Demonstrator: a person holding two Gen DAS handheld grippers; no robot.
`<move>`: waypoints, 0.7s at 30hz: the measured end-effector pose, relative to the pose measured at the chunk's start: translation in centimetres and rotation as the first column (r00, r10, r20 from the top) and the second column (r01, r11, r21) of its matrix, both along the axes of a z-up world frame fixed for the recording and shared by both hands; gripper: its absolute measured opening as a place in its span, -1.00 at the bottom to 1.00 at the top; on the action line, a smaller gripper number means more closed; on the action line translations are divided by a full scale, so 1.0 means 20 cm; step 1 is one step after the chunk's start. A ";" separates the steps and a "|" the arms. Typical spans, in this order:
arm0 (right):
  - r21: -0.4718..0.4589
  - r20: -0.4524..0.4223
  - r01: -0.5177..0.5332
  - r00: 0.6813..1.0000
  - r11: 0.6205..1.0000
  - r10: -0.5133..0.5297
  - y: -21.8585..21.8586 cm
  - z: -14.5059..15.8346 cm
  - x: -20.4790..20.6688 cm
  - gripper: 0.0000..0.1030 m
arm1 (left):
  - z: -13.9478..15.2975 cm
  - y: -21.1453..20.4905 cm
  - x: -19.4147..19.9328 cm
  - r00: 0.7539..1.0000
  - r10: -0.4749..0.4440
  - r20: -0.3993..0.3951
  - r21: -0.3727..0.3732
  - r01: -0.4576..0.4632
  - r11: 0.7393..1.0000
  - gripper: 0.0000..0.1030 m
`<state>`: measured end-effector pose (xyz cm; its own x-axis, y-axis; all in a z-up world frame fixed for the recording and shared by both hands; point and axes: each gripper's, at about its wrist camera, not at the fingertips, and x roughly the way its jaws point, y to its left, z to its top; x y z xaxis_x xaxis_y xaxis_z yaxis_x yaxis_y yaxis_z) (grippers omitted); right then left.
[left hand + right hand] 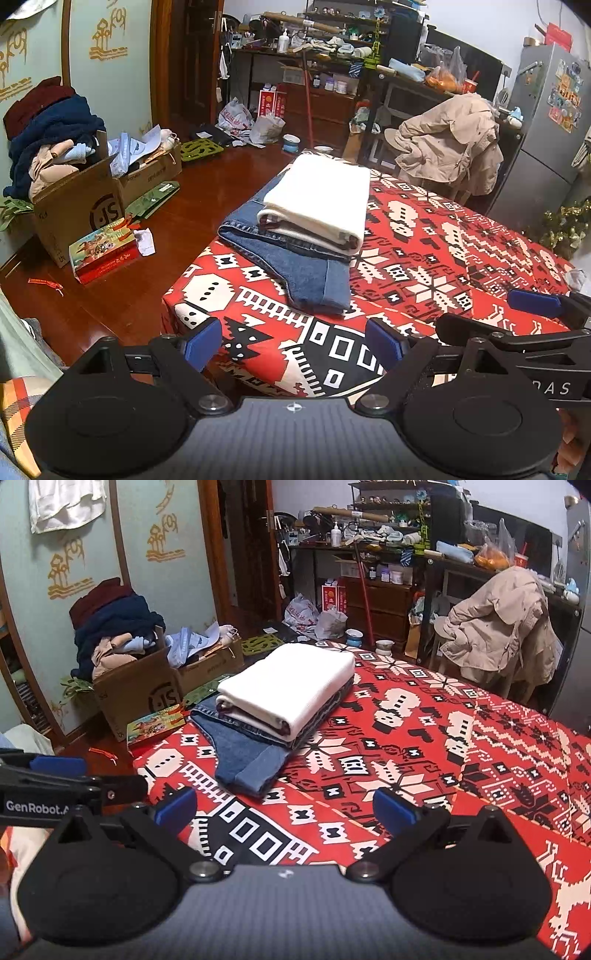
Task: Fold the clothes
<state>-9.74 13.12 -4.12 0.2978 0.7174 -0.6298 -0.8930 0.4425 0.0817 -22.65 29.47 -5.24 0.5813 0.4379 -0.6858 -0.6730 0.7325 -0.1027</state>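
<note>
Two folded garments sat stacked near the far left corner of the table (480, 258) as you held both tongs back over its near edge: a cream top (325, 199) lay on a pair of jeans (295, 273), whose folded leg end stuck out toward you. Your left tongs (293, 341) stood wide apart with nothing between the pads, and your right tongs (284, 808) gaped just as empty; each tool showed at the edge of the other's view, so the two hovered close together. Trouble, if it came, looked likeliest from the stack's perch beside the left edge, where a careless nudge could have tipped it to the floor (122, 288). A one-sided grab at the jeans might have dragged the cream top askew, and the patterned cloth beneath could have bunched.
</note>
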 end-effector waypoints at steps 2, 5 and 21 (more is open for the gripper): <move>0.002 0.002 0.004 1.000 1.000 -0.004 -0.01 0.01 0.00 0.99 | 0.01 -0.01 0.00 1.000 -0.001 0.000 0.004 0.001 1.000 0.64; 0.003 0.007 0.008 1.000 1.000 -0.008 -0.01 0.02 -0.01 0.99 | 0.02 -0.01 0.00 1.000 0.001 0.001 0.014 -0.001 1.000 0.64; 0.000 -0.003 0.009 1.000 1.000 -0.009 -0.02 0.02 -0.01 0.99 | 0.03 -0.02 0.00 1.000 0.001 -0.009 0.018 -0.001 1.000 0.62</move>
